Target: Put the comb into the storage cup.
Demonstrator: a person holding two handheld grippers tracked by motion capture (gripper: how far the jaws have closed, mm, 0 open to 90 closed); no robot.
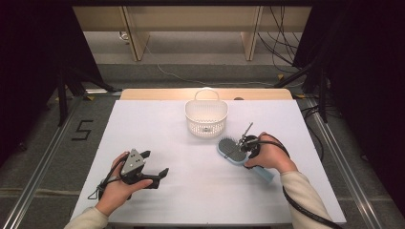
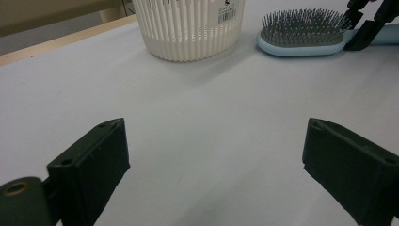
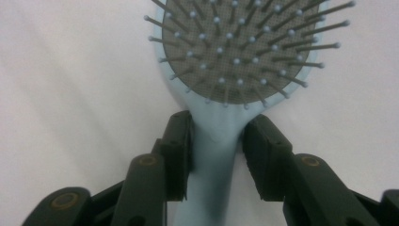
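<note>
Right gripper (image 3: 216, 141) closed on the neck of the light-blue hairbrush (image 3: 235, 61), lying bristles-up on the white table (image 1: 191, 191) just beside the basket (image 1: 206, 117); left gripper (image 2: 214, 155) wide open, holding nothing.

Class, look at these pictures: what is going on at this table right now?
A person works with a gripper in each hand. The right gripper has its jaws against both sides of the neck of a blue hairbrush, which lies bristles-up on the white table. The left gripper hangs open over bare table, holding nothing. A white basket stands just beyond the brush.
</note>
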